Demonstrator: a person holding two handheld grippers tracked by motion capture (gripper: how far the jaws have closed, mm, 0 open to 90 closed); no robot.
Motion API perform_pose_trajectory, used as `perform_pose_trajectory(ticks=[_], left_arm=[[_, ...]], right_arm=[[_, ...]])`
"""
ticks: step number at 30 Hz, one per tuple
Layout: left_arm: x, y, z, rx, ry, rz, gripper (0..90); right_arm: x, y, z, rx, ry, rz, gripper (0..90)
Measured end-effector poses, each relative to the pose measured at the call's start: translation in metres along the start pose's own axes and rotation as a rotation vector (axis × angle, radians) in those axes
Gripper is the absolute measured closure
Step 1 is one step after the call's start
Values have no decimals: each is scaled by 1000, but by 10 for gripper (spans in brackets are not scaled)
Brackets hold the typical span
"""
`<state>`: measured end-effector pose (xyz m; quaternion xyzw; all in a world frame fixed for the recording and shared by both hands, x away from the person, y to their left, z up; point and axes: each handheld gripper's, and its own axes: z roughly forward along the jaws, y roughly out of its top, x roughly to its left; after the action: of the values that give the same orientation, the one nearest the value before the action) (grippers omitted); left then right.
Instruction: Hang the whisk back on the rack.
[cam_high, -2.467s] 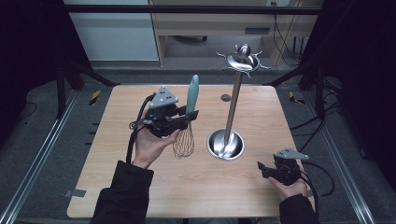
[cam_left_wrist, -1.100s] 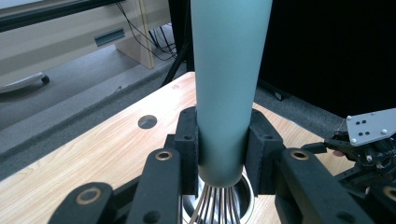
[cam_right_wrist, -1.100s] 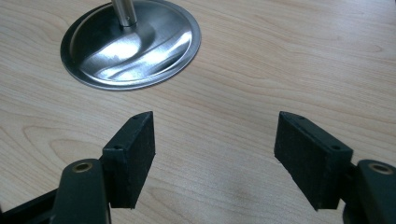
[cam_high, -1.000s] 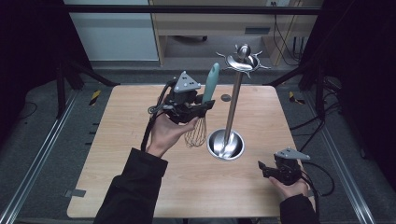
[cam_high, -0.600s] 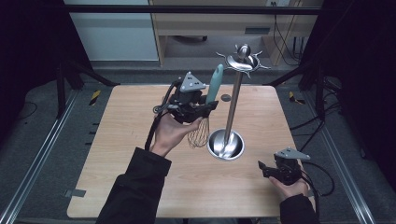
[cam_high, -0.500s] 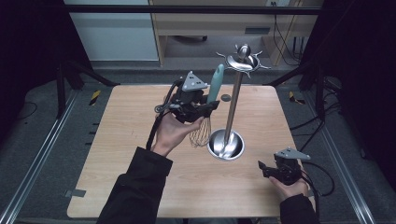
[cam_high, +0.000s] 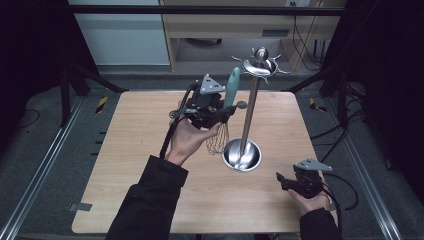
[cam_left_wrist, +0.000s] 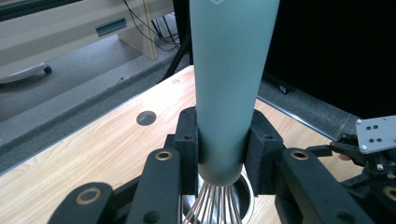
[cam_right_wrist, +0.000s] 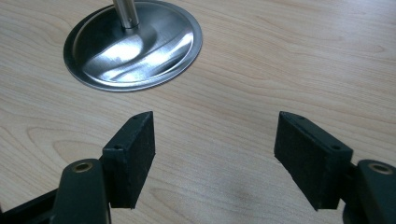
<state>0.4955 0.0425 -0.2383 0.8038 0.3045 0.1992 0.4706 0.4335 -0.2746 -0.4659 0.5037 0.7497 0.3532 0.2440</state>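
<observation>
A whisk with a teal handle (cam_high: 232, 88) and wire loops (cam_high: 217, 142) hangs upright above the table, just left of the steel utensil stand (cam_high: 251, 107). My left gripper (cam_high: 215, 111) is shut on the lower part of that handle (cam_left_wrist: 229, 84), the pads (cam_left_wrist: 188, 140) pressing it from both sides. The stand has a round base (cam_high: 242, 155), a thin pole and a ring of hooks (cam_high: 260, 64) at the top. My right gripper (cam_high: 285, 181) rests low near the table's front right, open, nothing between its pads (cam_right_wrist: 133, 148); the stand's base (cam_right_wrist: 133, 46) lies ahead of it.
The wooden table (cam_high: 135, 150) has a small dark round hole (cam_left_wrist: 146, 117) near its far edge. Metal frame rails run along the left (cam_high: 45, 165) and right sides. A wooden bench (cam_high: 225, 25) stands behind the table. Cables trail from both grippers.
My left gripper has carried the whisk up and to the right, from mid-table toward the stand's pole. The right gripper has stayed put.
</observation>
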Motion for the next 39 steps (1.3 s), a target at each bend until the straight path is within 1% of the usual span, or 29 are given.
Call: perform_pose_trajectory(ticks=[6,8,12,14,21,22,25,28,29,34,39], left_arm=[[-1,3,3,4,11,-2,690],[-2,4,4,6,11,-9,690],[-3,5,7,16,24,-6,690],[-3,6,8,15,19,-10,689],[-5,6,14,18,19,-11,690],[-5,5,14,18,20,-10,690],[-6,5,17,20,28,-12,689],[-5,3,19,6,20,-19,689],[-6,2,21,1,16,-27,689],[-5,0,23,-20,19,-22,688],[-5,-4,25,-52,29,-10,685]], right_arm=[[-1,0,0,-3,0,-3,291],[0,0,0,-2,1,-4,291],[0,0,0,-1,2,-1,291],[0,0,0,-1,4,-1,291],[-1,0,0,-5,4,-5,292],[-1,0,0,-4,5,1,292],[-1,0,0,-3,5,-2,292],[-1,0,0,-3,4,-5,292],[-1,0,0,-2,4,-3,292],[-1,0,0,-4,5,-3,289],[0,0,0,0,3,-2,284]])
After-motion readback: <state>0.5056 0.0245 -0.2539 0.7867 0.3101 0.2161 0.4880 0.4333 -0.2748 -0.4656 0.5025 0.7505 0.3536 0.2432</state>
